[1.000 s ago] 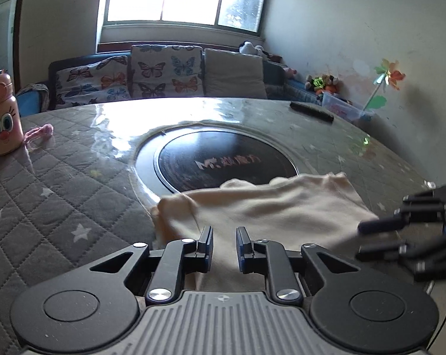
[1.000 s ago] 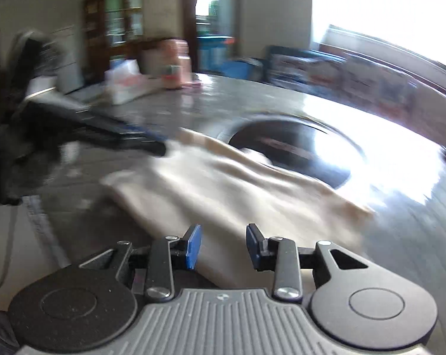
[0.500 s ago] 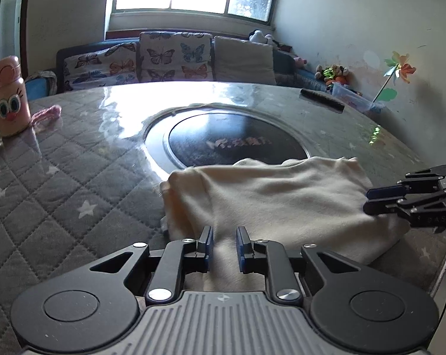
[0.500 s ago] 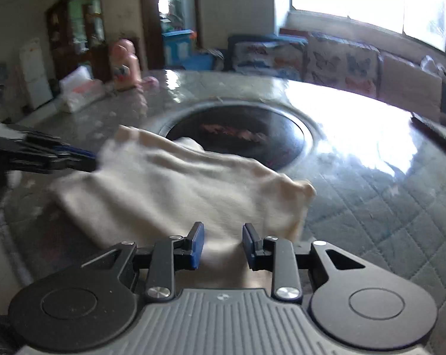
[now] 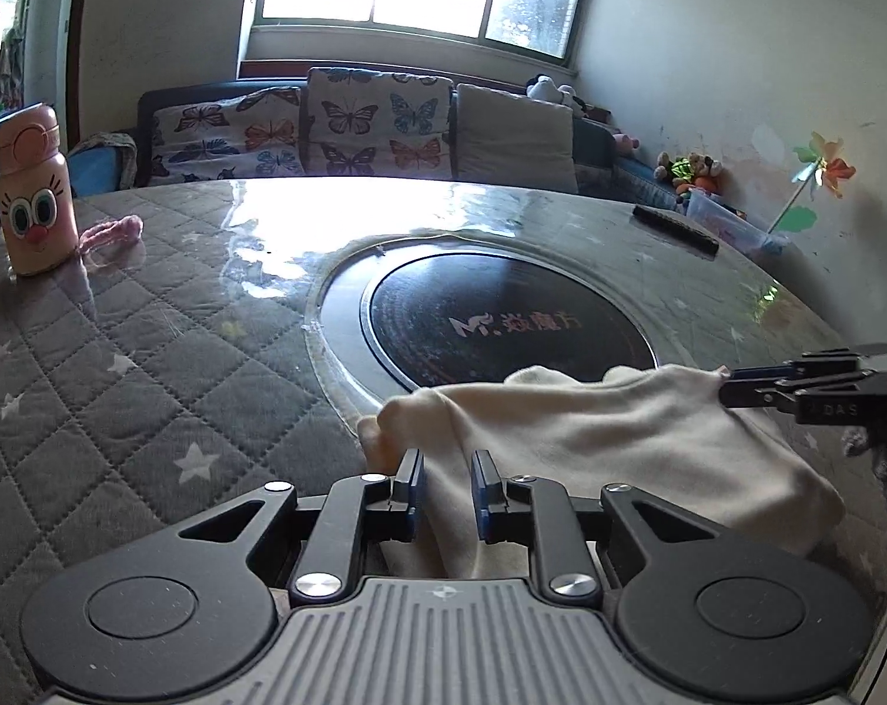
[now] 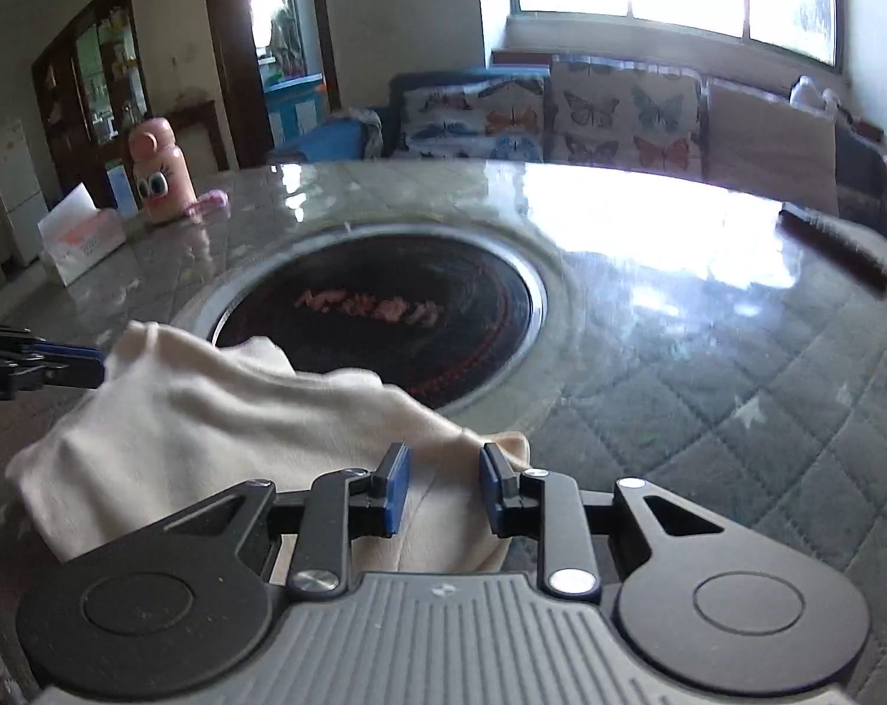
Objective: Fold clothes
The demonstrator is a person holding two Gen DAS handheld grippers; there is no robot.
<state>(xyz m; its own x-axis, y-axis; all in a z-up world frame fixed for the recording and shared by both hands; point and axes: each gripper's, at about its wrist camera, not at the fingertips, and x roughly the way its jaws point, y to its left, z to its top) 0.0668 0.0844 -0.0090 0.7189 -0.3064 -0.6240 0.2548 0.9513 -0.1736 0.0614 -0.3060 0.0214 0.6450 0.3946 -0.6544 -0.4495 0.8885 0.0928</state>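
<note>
A cream garment [image 5: 608, 440] lies bunched at the near edge of the round table, partly over the dark round hob; it also shows in the right wrist view [image 6: 220, 429]. My left gripper [image 5: 447, 490] has its jaws a little apart with the cloth's left end lying between them, not pinched. My right gripper [image 6: 440, 484] stands the same way over the cloth's right end, jaws a bit wider. Each gripper shows side-on in the other's view, the right one [image 5: 796, 385] and the left one [image 6: 37, 367], at the cloth's far corners.
A quilted grey cover under clear plastic [image 5: 149, 364] covers the table. A pink bottle with a face [image 5: 32, 194] and a pink hair tie [image 5: 114, 232] stand far left. A tissue box [image 6: 81, 238] and a black remote [image 5: 675, 229] lie near the rim. A sofa stands behind.
Both grippers have swung round to face across the table and drawn the cloth toward the near edge. The jaws of both have opened slightly. The cloth is more bunched now.
</note>
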